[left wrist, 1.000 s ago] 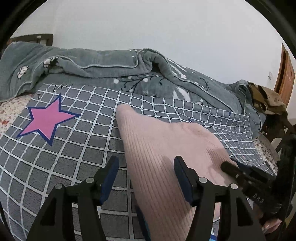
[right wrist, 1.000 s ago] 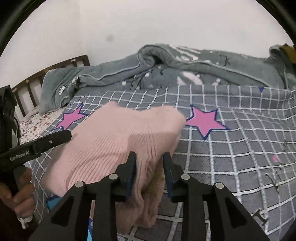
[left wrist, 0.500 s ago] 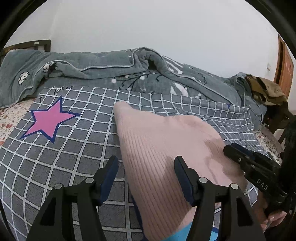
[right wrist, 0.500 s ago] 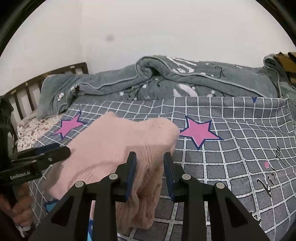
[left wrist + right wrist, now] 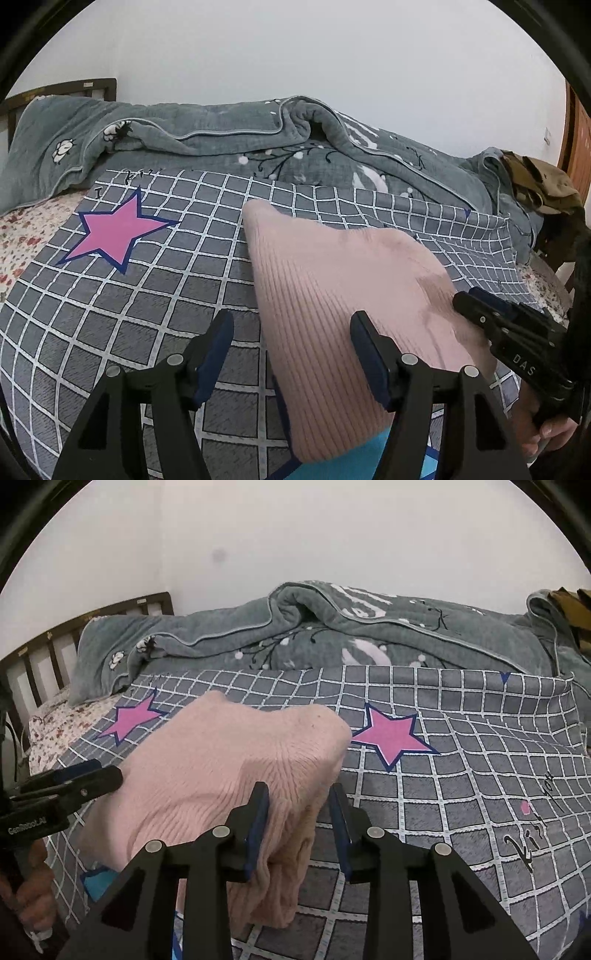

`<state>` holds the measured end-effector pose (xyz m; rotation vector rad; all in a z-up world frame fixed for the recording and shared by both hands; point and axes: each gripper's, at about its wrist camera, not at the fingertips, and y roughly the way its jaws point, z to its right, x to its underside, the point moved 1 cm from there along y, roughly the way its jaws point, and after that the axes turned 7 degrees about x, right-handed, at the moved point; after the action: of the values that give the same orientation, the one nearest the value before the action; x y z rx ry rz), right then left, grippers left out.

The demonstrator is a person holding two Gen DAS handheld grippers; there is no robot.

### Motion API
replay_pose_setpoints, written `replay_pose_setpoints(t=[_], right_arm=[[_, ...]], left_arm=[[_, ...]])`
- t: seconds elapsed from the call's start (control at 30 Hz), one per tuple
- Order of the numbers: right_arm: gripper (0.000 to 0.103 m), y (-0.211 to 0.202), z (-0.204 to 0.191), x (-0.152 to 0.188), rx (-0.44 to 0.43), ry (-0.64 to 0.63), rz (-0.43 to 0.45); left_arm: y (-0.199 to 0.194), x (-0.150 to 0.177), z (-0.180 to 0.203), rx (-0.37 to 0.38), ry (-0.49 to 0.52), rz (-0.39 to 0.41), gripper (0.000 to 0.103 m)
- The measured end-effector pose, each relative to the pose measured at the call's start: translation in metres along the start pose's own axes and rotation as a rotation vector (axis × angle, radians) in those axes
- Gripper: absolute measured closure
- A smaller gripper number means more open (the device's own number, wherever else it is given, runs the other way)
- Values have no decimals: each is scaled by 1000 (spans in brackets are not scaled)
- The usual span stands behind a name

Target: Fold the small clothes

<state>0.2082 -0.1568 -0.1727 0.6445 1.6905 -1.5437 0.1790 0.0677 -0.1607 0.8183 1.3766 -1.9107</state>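
The left gripper (image 5: 291,354) tilts down over the near edge of the bed, jaws wide; the sweater's (image 5: 332,302) left edge lies between them, and its pads are clear of the knit. At 3 o'clock the right gripper (image 5: 299,827) tilts down too, its jaws narrow and just been opening, up to half a second ago; the folded pink bundle's corner sits between them, the left pad against the knit, the right pad with a gap beside it. A hand (image 5: 35,890) grips the left tool's handle at the low left of the right view. The sweater lies on the grid sheet (image 5: 461,775), with open sheet to its left and right and a star (image 5: 391,734) at 1 o'clock. Beyond, at 12, a grey quilt (image 5: 332,635) is bunched against the wall, with the bedrail (image 5: 55,638) at 10.
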Motion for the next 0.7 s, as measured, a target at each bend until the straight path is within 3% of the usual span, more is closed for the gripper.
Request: replay_pose_setpoints(t=[0.37,0.7], right_arm=[[71,-6,4,4,-6,12,2],[67,7,11,10,19,13,-62]], left_arm=[[-5,6,3,-29,1,13,38],[-13,10,-8,26,-35,-4,38]])
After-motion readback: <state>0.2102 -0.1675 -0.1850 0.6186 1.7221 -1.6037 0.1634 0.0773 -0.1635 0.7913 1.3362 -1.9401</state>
